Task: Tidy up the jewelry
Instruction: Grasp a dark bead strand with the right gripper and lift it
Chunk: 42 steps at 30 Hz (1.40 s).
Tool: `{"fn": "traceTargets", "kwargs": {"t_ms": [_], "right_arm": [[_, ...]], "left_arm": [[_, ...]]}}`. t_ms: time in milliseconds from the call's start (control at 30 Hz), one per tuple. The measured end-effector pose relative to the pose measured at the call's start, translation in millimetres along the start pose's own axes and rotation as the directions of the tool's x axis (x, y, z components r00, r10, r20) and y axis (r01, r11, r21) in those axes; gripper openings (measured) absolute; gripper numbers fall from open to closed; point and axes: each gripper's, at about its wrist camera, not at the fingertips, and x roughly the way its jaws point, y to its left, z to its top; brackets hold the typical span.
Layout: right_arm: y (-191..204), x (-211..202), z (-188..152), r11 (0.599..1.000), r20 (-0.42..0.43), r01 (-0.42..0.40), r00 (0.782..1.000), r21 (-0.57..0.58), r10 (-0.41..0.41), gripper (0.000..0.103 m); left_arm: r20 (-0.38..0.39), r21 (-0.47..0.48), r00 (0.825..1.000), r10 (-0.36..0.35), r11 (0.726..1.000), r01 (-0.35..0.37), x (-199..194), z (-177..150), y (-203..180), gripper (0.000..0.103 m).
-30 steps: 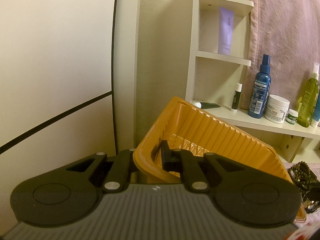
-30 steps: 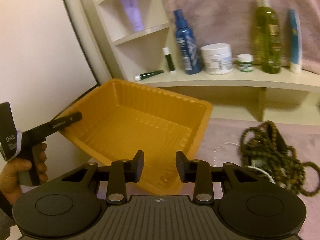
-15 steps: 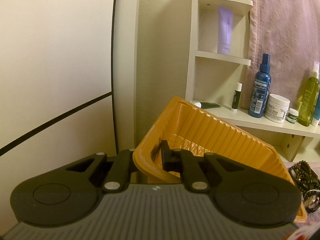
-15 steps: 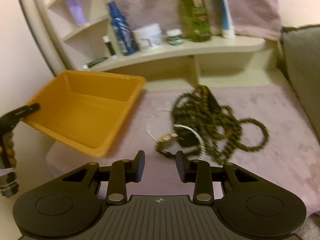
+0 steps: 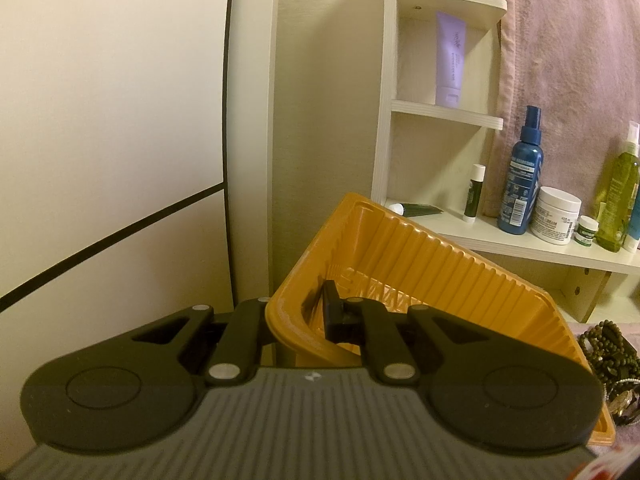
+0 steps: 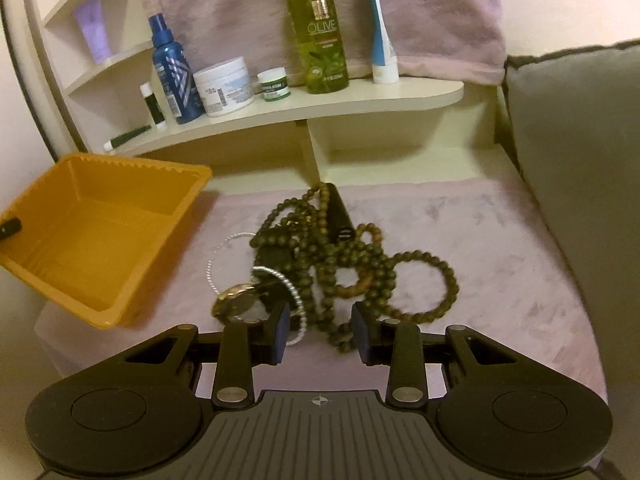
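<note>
My left gripper (image 5: 298, 314) is shut on the near rim of an orange plastic tray (image 5: 420, 264) and holds it tilted; the tray also shows at the left of the right wrist view (image 6: 100, 232), empty. A tangled pile of dark wooden bead necklaces and bracelets (image 6: 344, 248) lies on the pink cloth, with a silver bangle (image 6: 280, 280) and a gold watch (image 6: 236, 300) at its near left. My right gripper (image 6: 320, 330) is open and empty, just in front of the pile's near edge. The pile's edge shows at the right of the left wrist view (image 5: 608, 348).
A cream shelf (image 6: 340, 106) behind holds a blue spray bottle (image 6: 172, 72), a white cream jar (image 6: 224, 86), a small green jar (image 6: 273, 84), an olive bottle (image 6: 320, 28) and a lip balm (image 6: 152, 104). A grey cushion (image 6: 580, 180) stands at right. A pink towel (image 6: 260, 8) hangs behind.
My right gripper has swung right and down from the tray toward the jewelry pile, and its jaws have opened wider. The left gripper still holds the tray, nearly still.
</note>
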Motion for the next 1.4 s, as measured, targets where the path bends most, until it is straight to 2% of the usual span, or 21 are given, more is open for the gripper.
{"fn": "traceTargets", "kwargs": {"t_ms": [167, 300, 600, 700, 767, 867, 967, 1167, 1267, 1400], "right_arm": [[5, 7, -4, 0.986, -0.025, 0.033, 0.999, -0.162, -0.038, 0.036], [12, 14, -14, 0.956, -0.041, 0.058, 0.996, -0.289, -0.073, 0.036], [28, 34, -31, 0.865, 0.036, 0.117, 0.993, -0.487, -0.114, 0.035], [31, 38, -35, 0.84, 0.065, 0.128, 0.992, -0.527, -0.111, 0.025], [32, 40, -37, 0.826, 0.076, 0.127, 0.992, -0.548, -0.102, 0.012], [34, 43, -41, 0.806, 0.092, 0.136, 0.991, -0.577, -0.102, 0.008], [31, 40, -40, 0.822, 0.1, 0.131, 0.991, -0.555, -0.091, 0.007], [8, 16, -17, 0.937, 0.118, 0.063, 0.993, -0.343, -0.024, 0.007], [3, 1, 1, 0.96, 0.161, 0.051, 0.987, -0.275, -0.006, 0.007], [2, -18, 27, 0.972, 0.218, 0.033, 0.976, -0.234, 0.02, 0.007]], "left_arm": [[-0.003, -0.002, 1.0, 0.001, 1.0, -0.001, 1, 0, 0, 0.01], [-0.004, -0.001, 1.0, 0.001, 1.0, -0.001, 1, 0, 0, 0.01], [-0.006, 0.004, 1.0, 0.001, 1.0, -0.001, 1, 1, 1, 0.011], [-0.005, 0.005, 1.0, 0.001, 1.0, -0.001, 1, 1, 1, 0.011], [-0.005, 0.005, 1.0, 0.0, 1.0, 0.0, 2, 1, 1, 0.011], [-0.006, 0.004, 1.0, 0.001, 1.0, -0.001, 1, 1, 1, 0.011], [-0.009, 0.0, 1.0, -0.001, 1.0, 0.001, 3, 1, 0, 0.011], [-0.007, 0.002, 1.0, -0.006, 1.0, 0.006, 3, 1, 0, 0.011], [-0.007, 0.006, 1.0, -0.009, 1.0, 0.009, 3, 2, 1, 0.01], [-0.006, 0.01, 1.0, -0.015, 1.0, 0.015, 2, 3, 0, 0.01]]}}
